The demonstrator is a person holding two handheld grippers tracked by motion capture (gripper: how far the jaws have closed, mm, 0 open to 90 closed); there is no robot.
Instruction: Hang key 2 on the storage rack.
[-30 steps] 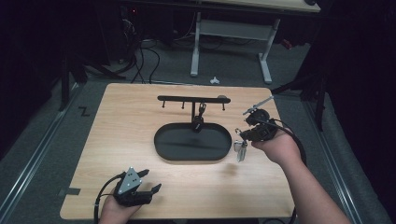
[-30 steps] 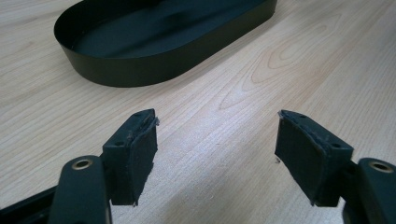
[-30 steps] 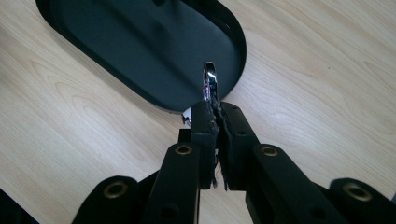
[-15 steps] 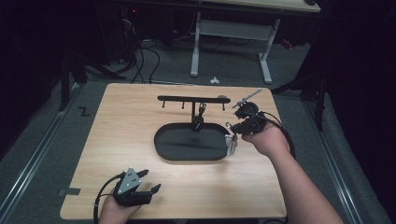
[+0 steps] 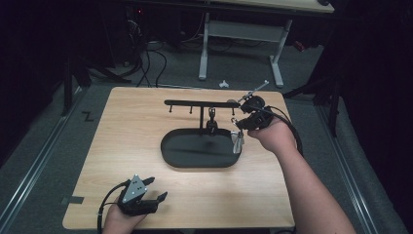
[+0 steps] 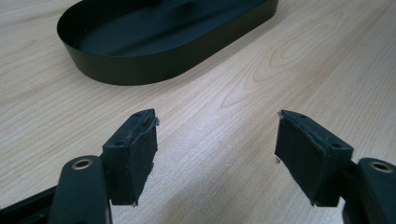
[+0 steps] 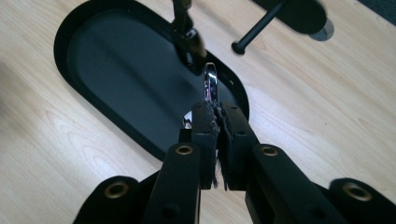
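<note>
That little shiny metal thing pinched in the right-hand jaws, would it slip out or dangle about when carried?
The metal piece looks thin, stiff and glossy, so it may be slippery. The right gripper pinches only its lower end, so it might pivot if bumped. It seems small and probably light; it hangs over the black tray, which would likely catch it if it dropped.

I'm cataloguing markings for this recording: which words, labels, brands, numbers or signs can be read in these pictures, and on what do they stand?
"Z": a dark mark shaped like that letter on the grey floor left of the table; it may be tape rather than writing.
No other text can be read: none on the black tray, the black stand, the shiny metal piece in the right gripper, or the left gripper.
</note>
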